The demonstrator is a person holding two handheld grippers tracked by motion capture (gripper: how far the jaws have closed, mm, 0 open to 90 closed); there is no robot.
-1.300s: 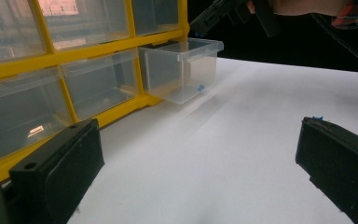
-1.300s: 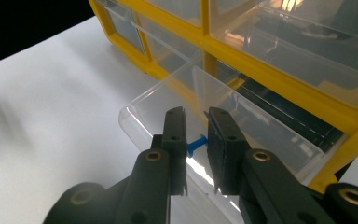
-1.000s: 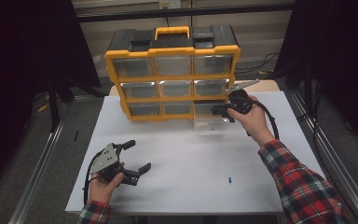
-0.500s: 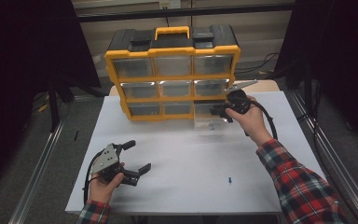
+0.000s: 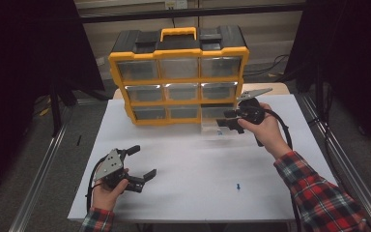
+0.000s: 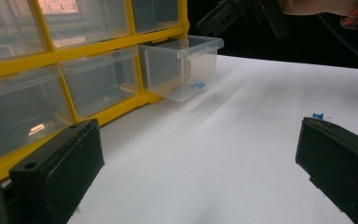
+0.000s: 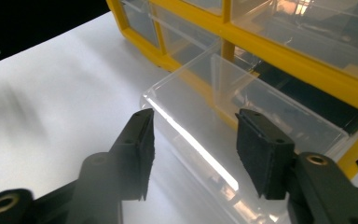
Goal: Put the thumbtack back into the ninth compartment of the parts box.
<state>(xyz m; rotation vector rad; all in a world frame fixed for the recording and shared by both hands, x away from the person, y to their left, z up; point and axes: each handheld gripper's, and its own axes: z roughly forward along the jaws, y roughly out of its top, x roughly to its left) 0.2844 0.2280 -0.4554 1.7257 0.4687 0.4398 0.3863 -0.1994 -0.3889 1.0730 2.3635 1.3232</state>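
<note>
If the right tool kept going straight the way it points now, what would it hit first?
Most likely the front rim of the pulled-out clear plastic drawer, which lies just ahead between the right tool's open jaws; depth is hard to judge.

Pulled-out clear drawer (image 5: 216,126) juts from yellow organizer (image 5: 178,82); white tabletop (image 5: 198,169) open.

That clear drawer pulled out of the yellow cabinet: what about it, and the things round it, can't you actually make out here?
- Clear drawer: the small blue piece inside is too small to identify in the left gripper view.
- Same drawer, right gripper view: its front end is cut off by the bottom edge and hidden by the fingers of the right gripper.
- Blue bit on the table, high view: too small to name.
- Yellow cabinet other drawers: contents blurred by glare.
</note>
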